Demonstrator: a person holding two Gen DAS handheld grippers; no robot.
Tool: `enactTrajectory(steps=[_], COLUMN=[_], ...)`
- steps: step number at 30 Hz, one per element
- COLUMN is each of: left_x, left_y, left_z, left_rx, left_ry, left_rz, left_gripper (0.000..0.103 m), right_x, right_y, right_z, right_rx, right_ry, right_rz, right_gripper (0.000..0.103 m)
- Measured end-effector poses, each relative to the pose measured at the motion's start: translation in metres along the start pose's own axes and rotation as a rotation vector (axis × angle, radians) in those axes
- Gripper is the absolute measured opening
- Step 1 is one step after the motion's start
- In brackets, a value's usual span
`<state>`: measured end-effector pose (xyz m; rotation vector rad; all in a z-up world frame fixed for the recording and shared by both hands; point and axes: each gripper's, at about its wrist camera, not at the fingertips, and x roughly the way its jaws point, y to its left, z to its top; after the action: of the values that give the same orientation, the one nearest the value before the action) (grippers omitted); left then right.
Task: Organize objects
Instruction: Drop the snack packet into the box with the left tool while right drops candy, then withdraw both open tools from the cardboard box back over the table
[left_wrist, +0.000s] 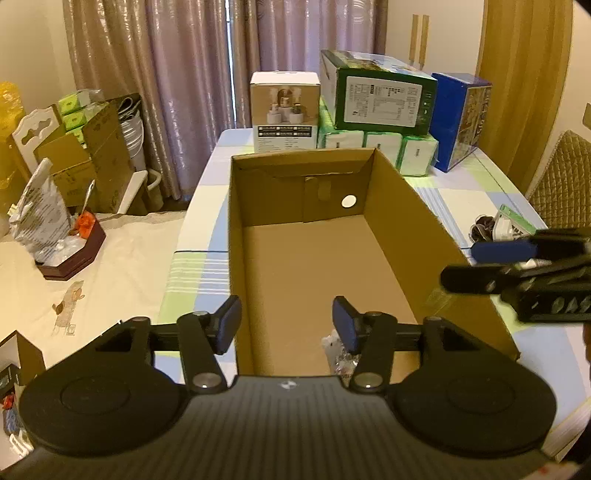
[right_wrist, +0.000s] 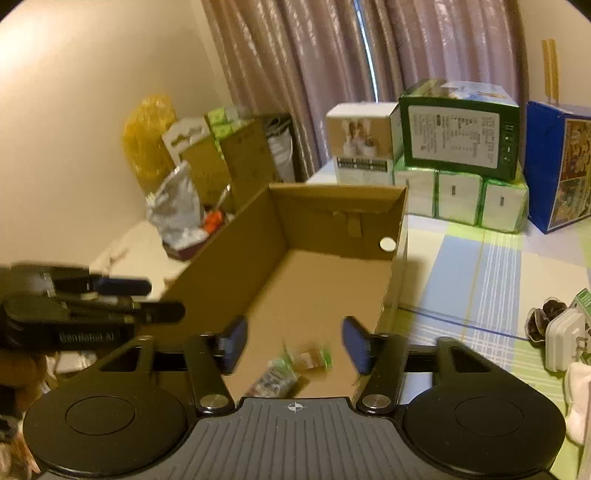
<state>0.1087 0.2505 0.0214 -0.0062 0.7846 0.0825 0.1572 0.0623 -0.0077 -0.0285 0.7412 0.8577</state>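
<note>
Seen from the left wrist, the left gripper (left_wrist: 286, 325) hangs over the near end of an open cardboard box (left_wrist: 402, 206), its blue-padded jaws spread wide and holding nothing. The box stands on a table (left_wrist: 476, 199) covered in a pale checked cloth, and its brown floor is bare except for a small clear packet (left_wrist: 338, 356) lying in the near right corner, partly hidden behind the right finger. Beyond the box's far wall stand a white carton (left_wrist: 284, 110), a green carton (left_wrist: 380, 98) resting on a row of green-and-white tissue packs (left_wrist: 384, 147), and a blue carton (left_wrist: 460, 118). The right gripper (left_wrist: 491, 264) enters from the right edge, level with the box's right wall; how far its jaws are parted cannot be told from this side-on angle.

From the right wrist, the right gripper (right_wrist: 293, 345) is also spread wide and empty, poised above the box (right_wrist: 332, 218). Two small packets, one clear (right_wrist: 275, 380) and one with a green-trimmed label (right_wrist: 310, 356), lie blurred on the box floor between its fingers. The left gripper (right_wrist: 147, 299) reaches in from the left, over the box's left wall. On the cloth to the right of the box sit a white plug adapter (right_wrist: 563, 338) and a dark tangle of cord (right_wrist: 541, 321).
</note>
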Motion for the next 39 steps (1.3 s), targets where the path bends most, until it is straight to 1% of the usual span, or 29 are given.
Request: enactTrajectory(steps=[1,4,5,6,8,10,16,21,24,26,30,31,36,39], left_x=[-0.002,-0.009,-0.012,-0.016,-0.024,-0.032,-0.057,-0.073,-0.081,-0.087,-0.094,-0.095,-0.097,-0.096], left_y=[0.000,0.001,0.000,-0.001,-0.004,-0.009,-0.032,-0.051,-0.064,-0.074,-0.091,-0.095,-0.113,-0.122], left_z=[-0.001,-0.004,-0.005,-0.006,-0.008,-0.011,-0.021,-0.028,-0.033,-0.036,-0.041,-0.042,-0.045,-0.046], left_rx=[-0.007,-0.027,-0.031,-0.036,-0.046,-0.056,-0.064,-0.071,-0.079,-0.072,-0.067,-0.065,-0.041,-0.030], left_ry=[0.002,-0.002,-0.005,-0.008,-0.017,-0.027,-0.045,-0.050,-0.054,-0.059,-0.062,-0.062,-0.055,-0.049], left_rz=[0.002,-0.001,0.000,0.002,0.002,-0.002,-0.023,-0.047,-0.057,-0.060,-0.072,-0.075,-0.080,-0.086], left_gripper=[0.057,0.058,0.061,0.063,0.066,0.069,0.078,0.083,0.088,0.094,0.098,0.101,0.102,0.102], right_x=[-0.004,-0.019,-0.025,-0.032,-0.047,-0.060,-0.106,-0.141,-0.162,-0.174,-0.192,-0.195,-0.209,-0.218], right_y=[-0.001,-0.006,-0.008,-0.009,-0.011,-0.012,-0.009,-0.006,-0.008,-0.010,-0.015,-0.017,-0.029,-0.037], right_z=[0.001,0.003,0.003,0.002,-0.003,-0.009,-0.035,-0.054,-0.066,-0.073,-0.087,-0.091,-0.106,-0.112], right_rx=[0.003,0.017,0.027,0.037,0.057,0.066,0.083,0.087,0.085,0.085,0.101,0.108,0.156,0.180], right_ry=[-0.009,-0.034,-0.043,-0.053,-0.063,-0.064,-0.087,-0.102,-0.110,-0.112,-0.116,-0.116,-0.113,-0.118], right_rz=[-0.004,-0.023,-0.028,-0.034,-0.050,-0.071,-0.125,-0.164,-0.193,-0.214,-0.243,-0.246,-0.280,-0.299], right_gripper=[0.057,0.057,0.057,0.058,0.061,0.072,0.082,0.088,0.090,0.091,0.093,0.095,0.100,0.101])
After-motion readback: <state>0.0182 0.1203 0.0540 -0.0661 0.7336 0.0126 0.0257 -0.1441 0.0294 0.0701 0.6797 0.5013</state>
